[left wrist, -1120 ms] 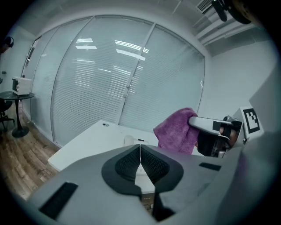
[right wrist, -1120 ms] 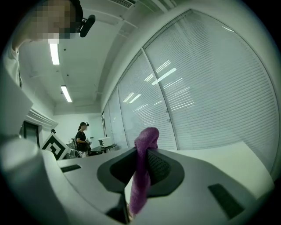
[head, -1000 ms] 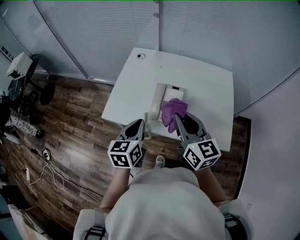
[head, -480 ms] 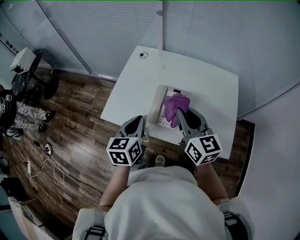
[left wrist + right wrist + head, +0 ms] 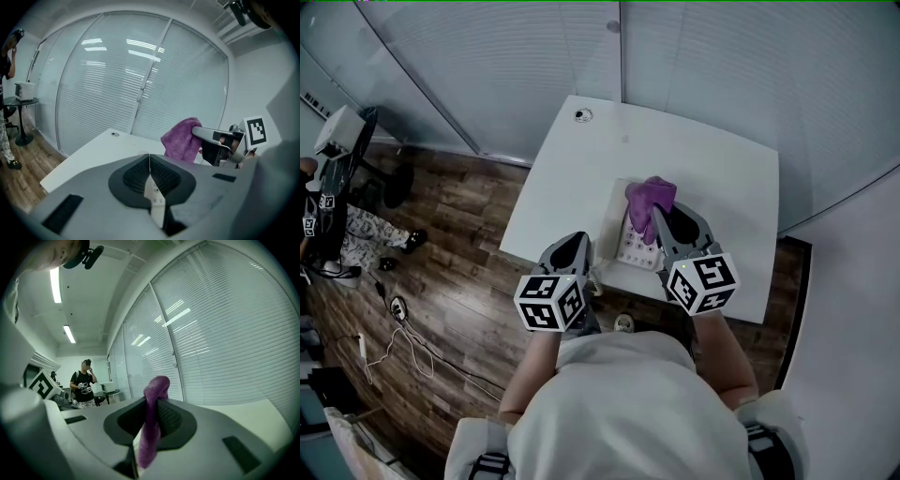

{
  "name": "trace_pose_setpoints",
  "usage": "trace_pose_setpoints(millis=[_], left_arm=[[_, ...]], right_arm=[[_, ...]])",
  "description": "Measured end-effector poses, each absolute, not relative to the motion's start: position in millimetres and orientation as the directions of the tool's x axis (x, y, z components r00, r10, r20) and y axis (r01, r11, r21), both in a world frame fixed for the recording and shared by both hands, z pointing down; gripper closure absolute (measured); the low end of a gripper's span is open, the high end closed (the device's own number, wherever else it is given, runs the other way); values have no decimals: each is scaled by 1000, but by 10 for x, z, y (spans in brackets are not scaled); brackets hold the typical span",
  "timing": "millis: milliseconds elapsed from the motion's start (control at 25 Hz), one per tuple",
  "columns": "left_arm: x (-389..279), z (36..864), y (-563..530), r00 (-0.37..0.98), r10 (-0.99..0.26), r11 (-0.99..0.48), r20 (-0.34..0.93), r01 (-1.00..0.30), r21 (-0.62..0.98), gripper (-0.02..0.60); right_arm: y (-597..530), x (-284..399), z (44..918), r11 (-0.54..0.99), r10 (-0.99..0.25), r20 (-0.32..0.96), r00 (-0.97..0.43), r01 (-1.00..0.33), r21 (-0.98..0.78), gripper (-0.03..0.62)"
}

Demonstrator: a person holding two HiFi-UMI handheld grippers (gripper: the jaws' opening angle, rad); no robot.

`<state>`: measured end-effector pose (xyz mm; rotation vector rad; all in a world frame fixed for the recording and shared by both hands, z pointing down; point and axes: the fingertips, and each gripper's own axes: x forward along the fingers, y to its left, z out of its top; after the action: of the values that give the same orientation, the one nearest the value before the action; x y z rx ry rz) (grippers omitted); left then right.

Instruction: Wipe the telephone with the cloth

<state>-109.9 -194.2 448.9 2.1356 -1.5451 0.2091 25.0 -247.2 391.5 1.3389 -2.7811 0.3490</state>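
The left tongs [image 5: 575,249], clenched empty just left of the telephone [image 5: 636,247] on the counter [image 5: 722,169], would do well to steady it, while the right tongs [image 5: 664,223], gripping the purple cloth [image 5: 649,196] over its far end, should press low and sweep evenly.

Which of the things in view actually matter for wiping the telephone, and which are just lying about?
For the job: telephone; purple cloth, clamped in the right hand-held gripper; left hand-held gripper, shut and empty; white table under the telephone.

Just about: side table at far left; cables on the wooden floor; a bystander.
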Motion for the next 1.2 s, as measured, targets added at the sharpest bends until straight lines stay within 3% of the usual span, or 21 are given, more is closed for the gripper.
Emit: trace_pose_setpoints(millis=[800, 1200], left_arm=[[-1258, 4722, -2405, 462, -770, -334, 440, -879, 340, 560], [-1272, 4808, -2462, 479, -756, -332, 447, -868, 369, 560]], right_arm=[[-3396, -150, 4383, 552, -802, 253, -540, -833, -29, 534], [-3588, -340, 4830, 547, -769, 361, -528, -835, -56, 534]])
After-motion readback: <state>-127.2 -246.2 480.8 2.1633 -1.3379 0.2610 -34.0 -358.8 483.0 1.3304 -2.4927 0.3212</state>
